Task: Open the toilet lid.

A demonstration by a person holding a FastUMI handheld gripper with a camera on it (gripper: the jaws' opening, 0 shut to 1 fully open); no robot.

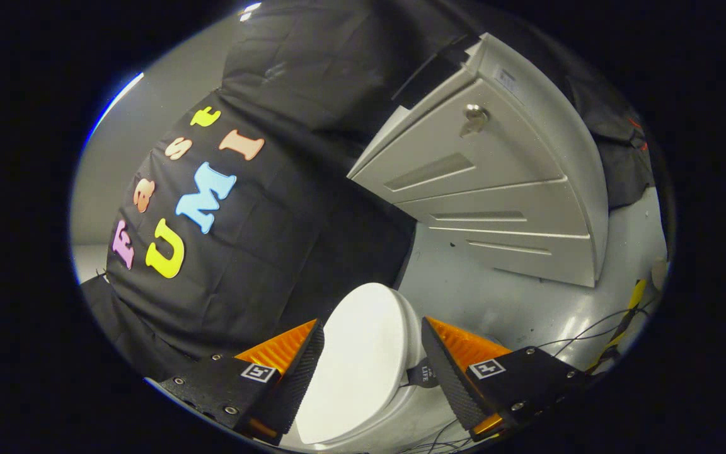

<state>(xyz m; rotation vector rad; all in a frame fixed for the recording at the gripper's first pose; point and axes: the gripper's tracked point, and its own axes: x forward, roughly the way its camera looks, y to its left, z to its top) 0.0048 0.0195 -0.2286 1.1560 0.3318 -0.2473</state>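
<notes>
Down between the two fingers sat the white toilet [363,372]. The gripper [372,331] was open wide, with a big gap between its fingers, and it held nothing. Neither finger touched the toilet, as far as could be seen.

The toilet lid [358,362] was shut flat on the bowl. It filled most of the gap between the fingers and reached a little way past their tips. One side of the lid ran close by one finger. On the other side, near the other finger, a small dark pull tab [425,373] stuck out from the lid's rim. The tab lay just beside that finger, but it was hard to tell if they touched.

Beyond the fingers, far past the toilet, stood a grey cabinet [495,189] with drawers and a small shiny lock near its top. It looked tilted in the view. The grey floor [464,284] lay between the toilet and the cabinet. Some thin wires [580,334] ran across the floor off to the side of one finger, well apart from the toilet. A black cloth wall [287,239] hung behind the toilet, beyond the other finger.
</notes>
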